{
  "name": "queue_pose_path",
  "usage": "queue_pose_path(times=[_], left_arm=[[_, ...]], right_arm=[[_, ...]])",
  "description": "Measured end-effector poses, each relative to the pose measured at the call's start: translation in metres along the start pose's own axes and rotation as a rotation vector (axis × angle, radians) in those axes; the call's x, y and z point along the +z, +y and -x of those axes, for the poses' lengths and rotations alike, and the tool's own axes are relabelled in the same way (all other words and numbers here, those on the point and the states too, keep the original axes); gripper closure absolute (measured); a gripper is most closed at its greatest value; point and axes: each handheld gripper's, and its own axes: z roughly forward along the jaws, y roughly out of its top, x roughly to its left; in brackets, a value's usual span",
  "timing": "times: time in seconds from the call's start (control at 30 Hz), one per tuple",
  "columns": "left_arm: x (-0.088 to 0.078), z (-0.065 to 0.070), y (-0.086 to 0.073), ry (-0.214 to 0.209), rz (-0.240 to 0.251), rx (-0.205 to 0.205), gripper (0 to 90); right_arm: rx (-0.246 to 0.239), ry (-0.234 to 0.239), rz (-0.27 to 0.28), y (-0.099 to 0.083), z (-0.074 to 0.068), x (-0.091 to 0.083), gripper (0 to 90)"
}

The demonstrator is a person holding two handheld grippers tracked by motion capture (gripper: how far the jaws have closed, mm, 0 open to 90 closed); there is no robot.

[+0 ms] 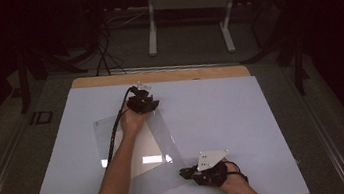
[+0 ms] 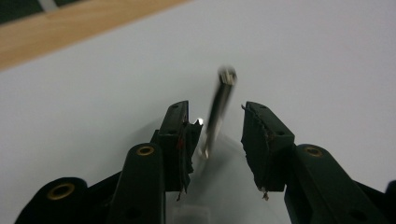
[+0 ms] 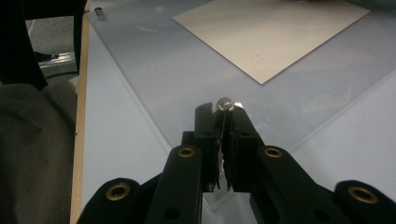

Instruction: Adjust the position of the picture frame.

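1. Left gripper: jaws apart around a slim metal pin, not pressing it.
2. Right gripper: jaws clamped on a round-headed metal pin above the clear plastic sheet.
3. Sheet lies on the white table.

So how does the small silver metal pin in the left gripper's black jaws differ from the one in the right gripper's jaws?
The left gripper has open jaws: its small silver metal pin stands between them, leaning by the left pad with a clear gap to the right one. The right gripper is shut on its small silver metal pin, only the round head poking above the pads. The left pin looks blurred, the right sharp. Both sit over the clear plastic sheet.
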Motion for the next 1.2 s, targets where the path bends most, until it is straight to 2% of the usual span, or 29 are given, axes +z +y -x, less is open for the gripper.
queue_pose_path(times=[0.03, 0.1, 0.13, 0.23, 0.3, 0.43, 0.53, 0.7, 0.87, 0.97, 1.03, 1.1, 1.2], left_arm=[[0.003, 0.001, 0.001, 0.000, -0.002, -0.014, 63.9], [0.005, 0.002, 0.000, 0.010, -0.010, -0.012, 68.4], [0.009, 0.003, 0.000, 0.018, -0.032, 0.005, 71.2], [0.010, 0.003, 0.003, 0.046, -0.049, 0.012, 77.2], [0.010, 0.002, 0.003, 0.039, -0.053, 0.008, 81.9], [0.009, 0.001, 0.003, 0.037, -0.054, 0.030, 83.2], [0.009, 0.001, 0.003, 0.038, -0.058, 0.034, 83.6], [0.009, 0.002, 0.004, 0.045, -0.068, 0.052, 84.3], [0.009, 0.004, 0.005, 0.055, -0.074, 0.076, 84.9], [0.009, 0.005, 0.006, 0.069, -0.081, 0.104, 85.0], [0.009, 0.005, 0.006, 0.075, -0.085, 0.098, 85.0], [0.008, 0.002, 0.009, 0.079, -0.109, 0.091, 85.0], [0.002, -0.006, 0.012, 0.070, -0.128, 0.082, 84.8]], right_arm=[[0.000, 0.000, 0.001, 0.000, 0.000, 0.000, 84.7], [0.000, 0.001, 0.002, 0.000, 0.000, 0.000, 84.7], [-0.001, 0.003, 0.007, -0.001, 0.000, 0.000, 84.6], [0.000, -0.004, 0.011, -0.001, 0.000, 0.000, 84.6], [0.003, -0.005, 0.015, -0.002, 0.000, 0.000, 84.3], [0.012, -0.009, 0.026, -0.004, -0.001, 0.001, 83.5], [-0.013, -0.026, -0.038, -0.009, -0.003, 0.010, 83.0], [0.004, -0.038, -0.048, -0.006, -0.004, 0.011, 84.7], [0.045, -0.032, -0.053, -0.006, -0.003, 0.010, 84.8], [0.065, -0.035, -0.050, -0.005, -0.003, 0.010, 84.8], [0.074, -0.044, -0.047, -0.004, -0.002, 0.009, 84.8], [0.100, -0.049, -0.038, -0.003, 0.000, 0.007, 84.6], [0.183, -0.027, 0.009, -0.002, 0.008, -0.001, 83.3]])
